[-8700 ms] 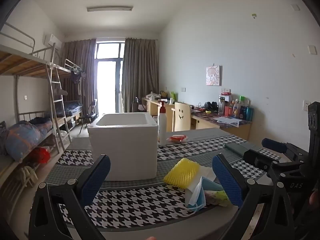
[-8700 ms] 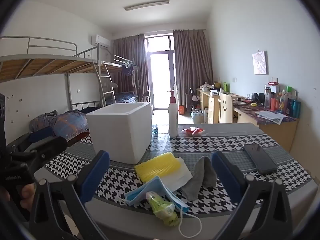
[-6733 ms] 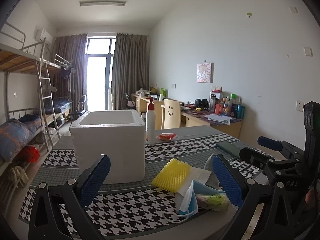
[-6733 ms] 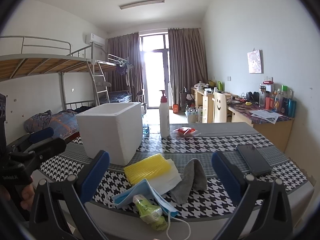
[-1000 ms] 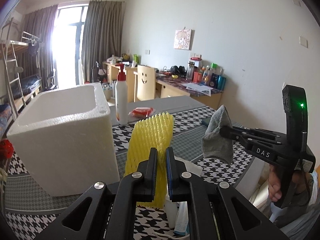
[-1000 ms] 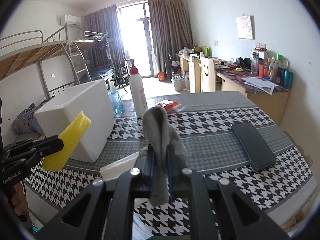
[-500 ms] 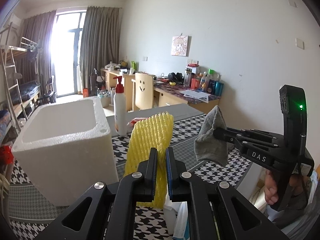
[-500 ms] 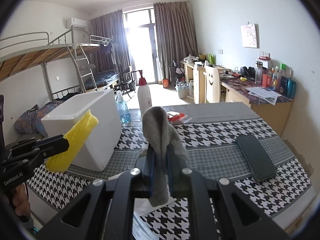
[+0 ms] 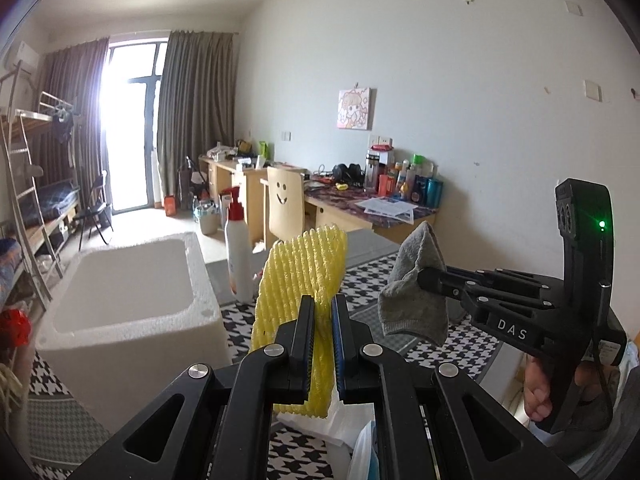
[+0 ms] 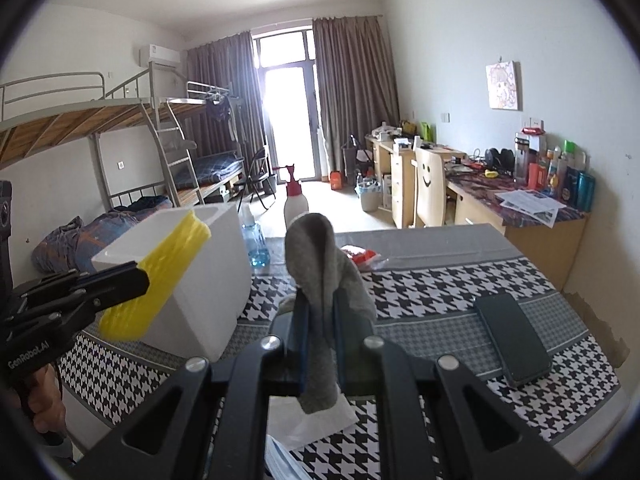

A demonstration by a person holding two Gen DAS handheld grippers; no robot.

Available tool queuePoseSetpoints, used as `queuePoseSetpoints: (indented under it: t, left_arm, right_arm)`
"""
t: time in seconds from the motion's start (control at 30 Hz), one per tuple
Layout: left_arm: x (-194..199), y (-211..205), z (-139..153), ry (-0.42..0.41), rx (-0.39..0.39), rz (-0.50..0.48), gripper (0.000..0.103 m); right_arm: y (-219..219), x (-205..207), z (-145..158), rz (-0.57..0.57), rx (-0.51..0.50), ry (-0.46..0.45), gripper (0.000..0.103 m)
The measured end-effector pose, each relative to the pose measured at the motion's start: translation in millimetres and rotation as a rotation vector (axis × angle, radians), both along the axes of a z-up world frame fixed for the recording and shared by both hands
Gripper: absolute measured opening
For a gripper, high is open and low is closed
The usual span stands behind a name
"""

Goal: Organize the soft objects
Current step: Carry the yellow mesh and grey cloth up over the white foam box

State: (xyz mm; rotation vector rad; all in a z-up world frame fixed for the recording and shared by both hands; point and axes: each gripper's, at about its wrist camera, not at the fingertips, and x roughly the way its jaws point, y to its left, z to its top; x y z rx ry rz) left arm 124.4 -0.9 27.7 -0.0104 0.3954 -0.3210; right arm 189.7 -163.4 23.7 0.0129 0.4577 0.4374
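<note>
Left of everything on the bench (image 10: 432, 276) stands the white foam box (image 9: 132, 308), open at the top; what shows of its inside looks bare, though the floor of it is washed out by glare. Judging by the task, this box is where the soft things are meant to go.

Just right of the box, and lifted clear of the bench, the left tongs (image 9: 320, 316) are pressed onto a yellow foam net sleeve (image 9: 304, 276), pinching it low down so that most of it stands up above the jaws. It looks very light and springy; it should squash under a firm grip and spring back, so a pinch across its middle, as here, seems safe, and it ought to drop freely once released over the box.

Farther right of the box, also in the air, the right tongs (image 10: 320, 320) are clamped on a grey cloth (image 10: 324, 276), which drapes limply over and below the jaws. It is soft and floppy, likely to snag or trail on the box rim unless carried well over the opening.

Below both tongs, right of the box, white paper (image 10: 316, 416) and a blue face mask (image 9: 366, 454) lie on the bench.
</note>
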Motion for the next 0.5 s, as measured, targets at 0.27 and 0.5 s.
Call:
queuePoseSetpoints:
  t: [0.27, 0.5]
  left_arm:
    - [1.6, 1.0, 8.5, -0.028, 0.014, 0.014, 0.009]
    - [3.5, 2.6, 17.4, -0.059, 0.020, 0.028, 0.009]
  right_arm:
    - [3.5, 0.7, 9.3, 0.001, 0.010, -0.028, 0.014]
    - [5.4, 4.2, 15.7, 0.010, 0.017, -0.045, 0.014]
